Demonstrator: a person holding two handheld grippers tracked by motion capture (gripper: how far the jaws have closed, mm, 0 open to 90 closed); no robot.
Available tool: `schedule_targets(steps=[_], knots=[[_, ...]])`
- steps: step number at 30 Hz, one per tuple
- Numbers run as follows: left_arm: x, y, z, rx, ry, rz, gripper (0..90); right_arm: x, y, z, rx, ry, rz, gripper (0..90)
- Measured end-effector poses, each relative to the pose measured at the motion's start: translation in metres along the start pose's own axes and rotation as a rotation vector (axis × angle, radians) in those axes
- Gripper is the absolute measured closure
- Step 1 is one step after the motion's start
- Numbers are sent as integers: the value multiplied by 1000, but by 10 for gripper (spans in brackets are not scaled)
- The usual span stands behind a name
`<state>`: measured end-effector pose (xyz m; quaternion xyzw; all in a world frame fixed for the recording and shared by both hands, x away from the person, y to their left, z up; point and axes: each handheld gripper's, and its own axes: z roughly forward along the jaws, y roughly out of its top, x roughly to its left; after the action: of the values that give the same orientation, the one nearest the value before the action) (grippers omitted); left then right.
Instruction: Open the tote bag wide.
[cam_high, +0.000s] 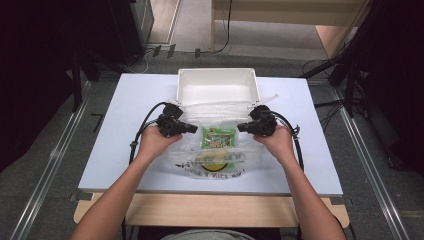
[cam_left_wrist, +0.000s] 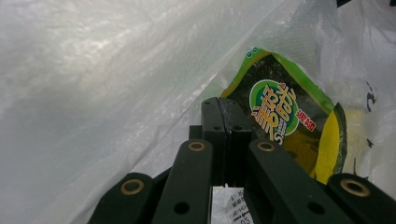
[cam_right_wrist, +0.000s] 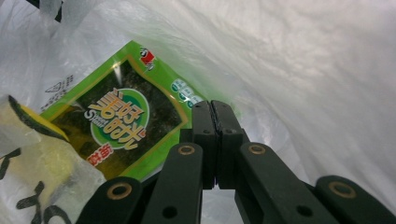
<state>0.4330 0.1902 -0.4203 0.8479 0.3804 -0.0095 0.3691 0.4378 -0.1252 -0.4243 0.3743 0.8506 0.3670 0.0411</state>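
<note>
A clear plastic bag (cam_high: 220, 162) with black and yellow print lies on the white table (cam_high: 135, 100), its mouth toward the far side. Inside it sits a green snack packet (cam_high: 218, 138), also seen through the film as the packet (cam_left_wrist: 280, 112) and the packet (cam_right_wrist: 121, 121). My left gripper (cam_high: 194, 128) holds the bag's left upper edge, and my right gripper (cam_high: 240, 127) holds its right upper edge. In the left gripper view the left gripper (cam_left_wrist: 223, 105) has its jaws pressed together with bag film pinched between them. The right gripper (cam_right_wrist: 214, 107) stands the same way in its own view.
A white open box (cam_high: 218, 75) stands just behind the bag at the table's far edge. Cables trail from both grippers along the forearms. Dark stands and floor rails flank the table on both sides.
</note>
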Motion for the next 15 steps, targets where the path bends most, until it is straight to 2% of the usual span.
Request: schedule_targets(steps=[4,8,12,15], knots=[[3,-4,6,3,12,-2,900,-5,-5,6,-1,-4,21,900],[8,-9,11,6,27,-15,900,-11,-10,13,7,-37,37,900],[13,-13,15,13,45,-23,900,-17,-16,18,12,-44,75,900],[16,-16,17,-1,56,-42,890,-20,-21,22,33,-51,93,894]])
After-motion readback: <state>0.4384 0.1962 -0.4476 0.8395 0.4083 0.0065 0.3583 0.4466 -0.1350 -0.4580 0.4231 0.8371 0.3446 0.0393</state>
